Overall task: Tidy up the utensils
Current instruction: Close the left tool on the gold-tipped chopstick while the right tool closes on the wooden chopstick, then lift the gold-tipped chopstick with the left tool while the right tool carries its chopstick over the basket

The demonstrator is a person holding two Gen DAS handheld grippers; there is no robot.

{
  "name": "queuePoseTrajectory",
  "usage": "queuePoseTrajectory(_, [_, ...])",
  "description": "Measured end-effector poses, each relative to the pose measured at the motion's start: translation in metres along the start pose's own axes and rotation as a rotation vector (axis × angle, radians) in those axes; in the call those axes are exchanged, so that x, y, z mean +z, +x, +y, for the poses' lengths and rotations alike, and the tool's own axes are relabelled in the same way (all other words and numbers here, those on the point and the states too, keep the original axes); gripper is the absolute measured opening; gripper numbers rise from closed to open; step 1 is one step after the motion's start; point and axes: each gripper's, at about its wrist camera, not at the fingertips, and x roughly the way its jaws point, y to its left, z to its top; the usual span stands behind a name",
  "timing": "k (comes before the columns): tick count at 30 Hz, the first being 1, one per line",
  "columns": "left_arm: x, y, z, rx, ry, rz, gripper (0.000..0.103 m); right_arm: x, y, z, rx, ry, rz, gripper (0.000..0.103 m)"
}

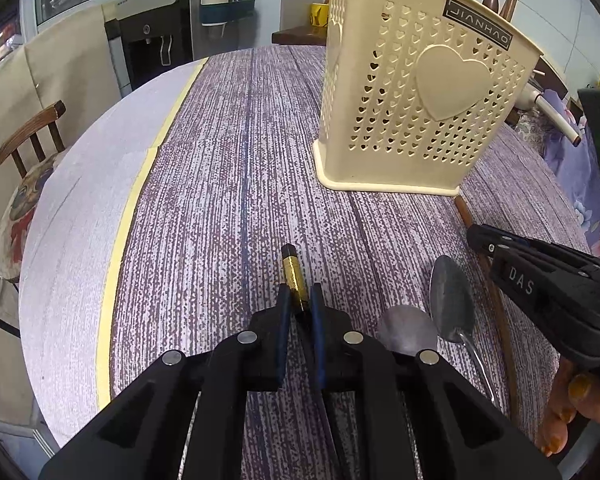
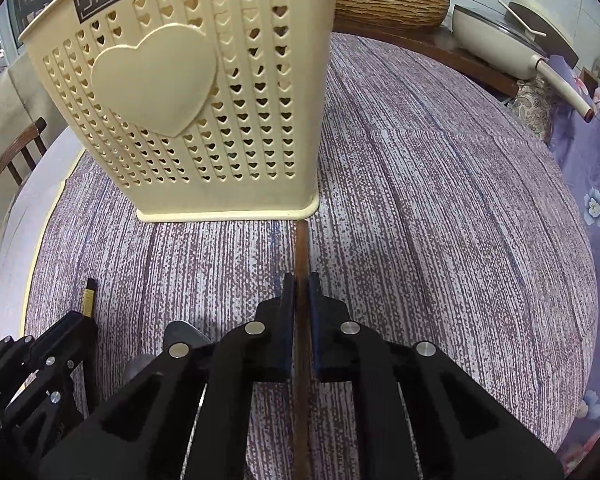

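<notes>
Utensils both clamped on purple striped tablecloth (image 1: 220, 160): left gripper (image 1: 300, 300) on black-gold chopstick (image 1: 292, 268), right gripper (image 2: 299, 284) on brown wooden stick (image 2: 301, 248), near-edge; next lift, drop into cream perforated plastic holder (image 1: 412, 92).

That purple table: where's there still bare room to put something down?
The cloth left of the cream holder, out to the yellow stripe, is bare, and so is the stretch right of it toward the floral fabric. It is crowded in front of the holder: both grippers, two spoons, a brown stick.
</notes>
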Motion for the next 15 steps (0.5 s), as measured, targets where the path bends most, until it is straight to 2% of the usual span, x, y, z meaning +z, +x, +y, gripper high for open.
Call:
queuePoseTrajectory(6, [0.003,0.002,-0.002,-0.027,-0.004,0.008,0.009,-0.001,-0.001,-0.006,0.035,0.016,-0.006,0.008])
queuePoseTrajectory(15, [0.01,-0.001,0.007,-0.091,-0.067,0.0,0.009,-0.004,-0.022,-0.018,0.091,0.065,-0.068,0.008])
